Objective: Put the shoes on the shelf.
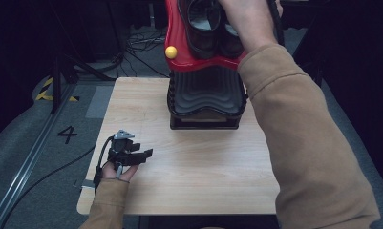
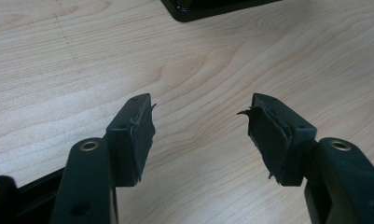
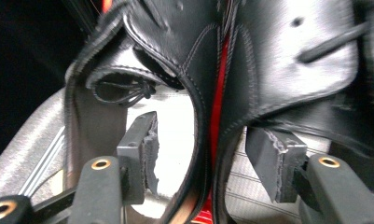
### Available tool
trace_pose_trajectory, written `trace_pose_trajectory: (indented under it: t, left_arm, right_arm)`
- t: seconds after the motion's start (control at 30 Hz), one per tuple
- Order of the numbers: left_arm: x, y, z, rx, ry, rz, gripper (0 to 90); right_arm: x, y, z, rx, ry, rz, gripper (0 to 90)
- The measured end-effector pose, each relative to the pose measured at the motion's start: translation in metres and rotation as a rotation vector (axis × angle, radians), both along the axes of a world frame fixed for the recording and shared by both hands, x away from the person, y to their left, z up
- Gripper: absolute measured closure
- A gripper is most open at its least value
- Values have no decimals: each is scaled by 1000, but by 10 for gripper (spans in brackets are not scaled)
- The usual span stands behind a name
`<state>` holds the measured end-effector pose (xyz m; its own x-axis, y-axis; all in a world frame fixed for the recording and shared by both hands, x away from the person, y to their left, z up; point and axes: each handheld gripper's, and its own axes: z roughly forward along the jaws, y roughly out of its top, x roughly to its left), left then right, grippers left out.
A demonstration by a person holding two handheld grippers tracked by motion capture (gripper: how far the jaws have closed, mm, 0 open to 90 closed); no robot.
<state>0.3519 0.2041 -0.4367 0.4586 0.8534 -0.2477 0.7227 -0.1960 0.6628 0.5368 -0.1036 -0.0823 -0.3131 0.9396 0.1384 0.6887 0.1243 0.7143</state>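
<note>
Right tool (image 3: 201,154) straddles two shoe collars (image 3: 208,93); jaws apart.

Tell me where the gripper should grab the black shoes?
Probably pinch both black shoes together at their touching inner collar walls, coming down from above. In the right gripper view their openings face the right gripper, one jaw already sits inside each shoe, and the two thin leather edges lie side by side between them.

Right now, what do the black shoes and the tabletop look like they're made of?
The black shoes look like smooth leather or a leather-like synthetic: glossy highlights, stitched seams and folded edges in the right gripper view. The tabletop looks like pale wood or a wood-print laminate: matte, with flowing grain lines in the left gripper view. Which of the two it is, I cannot tell.
</note>
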Motion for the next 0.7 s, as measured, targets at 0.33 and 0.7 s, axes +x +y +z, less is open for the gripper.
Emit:
trace_pose_trajectory:
  t: [0.33, 0.7]
  left_arm:
    - [-1, -4, 2, 14, -3, -8, 407]
    - [-2, -4, 1, 25, 1, -2, 406]
  right_arm:
    - [-30, -34, 20, 10, -46, 51, 432]
    - [-70, -80, 31, -3, -77, 99, 427]
